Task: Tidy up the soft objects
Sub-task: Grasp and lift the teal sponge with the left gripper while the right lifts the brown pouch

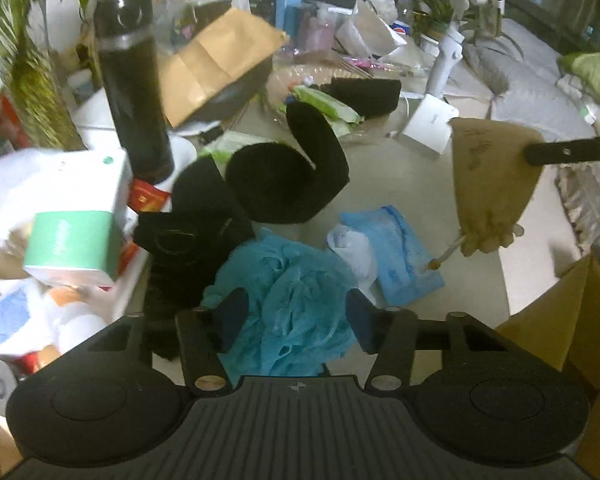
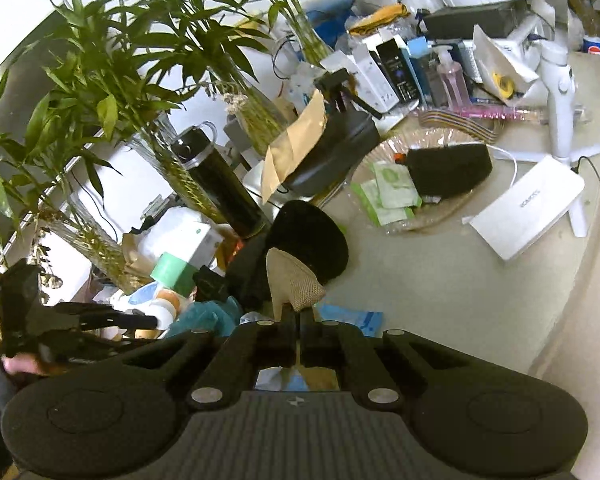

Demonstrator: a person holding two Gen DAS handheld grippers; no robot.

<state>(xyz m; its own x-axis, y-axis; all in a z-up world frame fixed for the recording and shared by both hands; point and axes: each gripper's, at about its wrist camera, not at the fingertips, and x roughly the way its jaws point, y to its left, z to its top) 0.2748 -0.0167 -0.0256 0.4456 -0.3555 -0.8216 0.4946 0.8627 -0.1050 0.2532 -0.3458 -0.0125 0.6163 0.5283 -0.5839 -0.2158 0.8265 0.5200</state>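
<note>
My left gripper (image 1: 296,316) is open, its fingers on either side of a crumpled teal mesh cloth (image 1: 292,300) on the table. A curled black fabric band (image 1: 292,176) and a black pouch (image 1: 192,220) lie just beyond it, and a light blue cloth (image 1: 400,248) lies to the right. My right gripper (image 2: 298,320) is shut on a tan drawstring pouch (image 2: 292,280) and holds it hanging above the table. That pouch also shows in the left wrist view (image 1: 492,184), pinched by a right finger (image 1: 568,152). The left gripper shows at the left of the right wrist view (image 2: 148,322).
A black bottle (image 1: 134,92), green and white boxes (image 1: 72,240) and bamboo plants (image 2: 100,80) crowd the left. A white box (image 2: 528,208), a black case (image 2: 448,170) and a white stand (image 2: 556,92) lie farther back. A cardboard box (image 1: 568,320) stands at the right.
</note>
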